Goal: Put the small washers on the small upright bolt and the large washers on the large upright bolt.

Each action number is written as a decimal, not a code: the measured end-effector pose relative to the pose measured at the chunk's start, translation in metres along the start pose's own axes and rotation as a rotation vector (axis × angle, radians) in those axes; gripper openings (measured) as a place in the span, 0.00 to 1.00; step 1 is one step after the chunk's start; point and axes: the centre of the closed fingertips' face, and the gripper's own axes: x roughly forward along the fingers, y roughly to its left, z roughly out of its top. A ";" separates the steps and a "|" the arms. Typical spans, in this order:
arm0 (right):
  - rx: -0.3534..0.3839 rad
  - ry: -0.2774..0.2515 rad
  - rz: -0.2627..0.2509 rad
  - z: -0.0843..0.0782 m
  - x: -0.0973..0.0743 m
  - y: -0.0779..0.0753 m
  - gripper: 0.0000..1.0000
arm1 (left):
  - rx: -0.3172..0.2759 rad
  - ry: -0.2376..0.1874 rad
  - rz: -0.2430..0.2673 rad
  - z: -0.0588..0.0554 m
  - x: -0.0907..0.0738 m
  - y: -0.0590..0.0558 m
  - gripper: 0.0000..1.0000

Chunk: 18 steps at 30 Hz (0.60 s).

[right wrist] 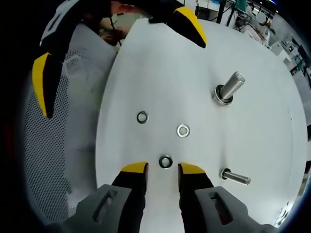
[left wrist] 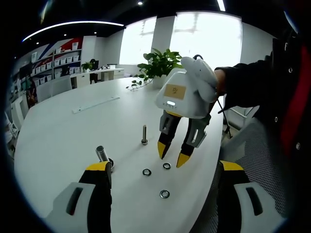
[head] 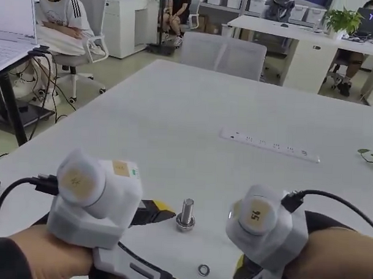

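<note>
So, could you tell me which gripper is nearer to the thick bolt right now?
Left. The left gripper has one jaw tip just beside the thick bolt; the right gripper hangs farther off, above the loose washers.

An open office: white desks (head: 282, 29), swivel chairs (head: 223, 55), a laptop (head: 371, 22), a potted plant (head: 342, 21), seated people (head: 62, 19), probably storage bins (head: 240, 0) on far shelves.

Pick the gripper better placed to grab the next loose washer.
Right. The right gripper, jaws open, points at a loose washer lying just beyond their tips. The left gripper hangs with jaws spread wide, one tip beside the large bolt, farther off.
</note>
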 end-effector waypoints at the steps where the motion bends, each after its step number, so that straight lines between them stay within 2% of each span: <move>1: -0.004 0.004 0.001 0.000 0.001 0.000 0.26 | 0.001 0.000 0.001 0.000 0.000 0.000 0.90; 6: -0.019 0.022 -0.008 -0.003 0.008 -0.001 0.25 | 0.001 0.002 -0.003 -0.001 0.000 -0.001 0.90; 18: -0.033 0.028 -0.024 -0.003 0.012 -0.004 0.22 | -0.001 0.004 -0.008 -0.002 0.000 -0.002 0.90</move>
